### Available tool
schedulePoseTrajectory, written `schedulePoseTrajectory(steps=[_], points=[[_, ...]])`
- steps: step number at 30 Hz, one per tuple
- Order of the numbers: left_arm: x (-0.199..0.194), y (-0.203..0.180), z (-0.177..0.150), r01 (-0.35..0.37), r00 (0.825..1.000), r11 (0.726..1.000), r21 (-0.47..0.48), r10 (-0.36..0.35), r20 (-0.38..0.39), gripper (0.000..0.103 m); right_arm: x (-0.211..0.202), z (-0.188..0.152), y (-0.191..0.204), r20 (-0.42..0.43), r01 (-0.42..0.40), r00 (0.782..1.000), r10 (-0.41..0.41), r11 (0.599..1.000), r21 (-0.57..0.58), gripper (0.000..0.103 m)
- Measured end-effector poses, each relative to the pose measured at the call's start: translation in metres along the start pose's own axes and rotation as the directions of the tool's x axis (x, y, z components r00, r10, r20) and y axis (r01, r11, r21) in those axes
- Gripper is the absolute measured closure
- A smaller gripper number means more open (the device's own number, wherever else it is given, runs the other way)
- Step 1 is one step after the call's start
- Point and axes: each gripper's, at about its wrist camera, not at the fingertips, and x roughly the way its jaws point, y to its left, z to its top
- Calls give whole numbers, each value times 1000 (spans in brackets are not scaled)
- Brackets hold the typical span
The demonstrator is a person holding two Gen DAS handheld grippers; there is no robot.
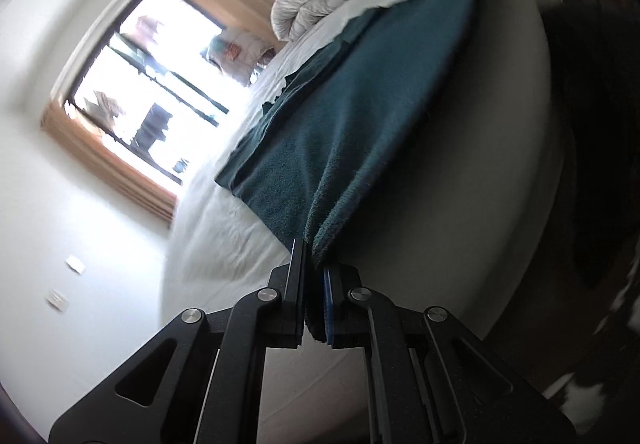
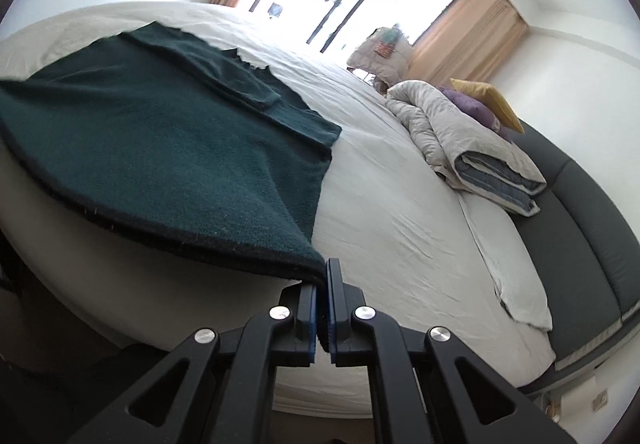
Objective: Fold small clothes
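Note:
A dark green knitted garment [image 2: 160, 148] lies spread on the white bed sheet [image 2: 384, 212], its near hem lifted off the mattress. My right gripper [image 2: 323, 276] is shut on the hem's right corner, with cloth pinched between the blue pads. In the left wrist view the same green garment [image 1: 360, 116] stretches away from my left gripper [image 1: 314, 264], which is shut on its other near corner. That view is rolled far over and slightly blurred. A folded sleeve [image 2: 224, 72] rests on top of the garment.
A folded grey quilt [image 2: 472, 152] with purple and yellow pillows [image 2: 492, 104] sits at the head of the bed, against a dark padded headboard [image 2: 580, 228]. A bright window with tan curtains [image 2: 468, 40] is beyond the bed. A dark shape [image 1: 592, 124] fills the left wrist view's right side.

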Motion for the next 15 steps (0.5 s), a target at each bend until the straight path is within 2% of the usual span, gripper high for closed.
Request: schedulePoseTrajectory(steps=[4,6,10,15], points=[[-7,27,8,48,999,996,-72,-47,15,97,7,3,8,-6,30,1000,-31,986,-161,99],[-6,42,15,50,999,992,-111,-48,21,97,11,9,8,-5,25,1000,-27,977,-211,99],[-1,74,33,38,999,984,-176,-32,39,97,18,32,1,22,11,1000,-7,973,-231,99],[27,114,58,0,999,981,-196,7,33,97,46,74,-9,51,3,999,9,972,-235,99]])
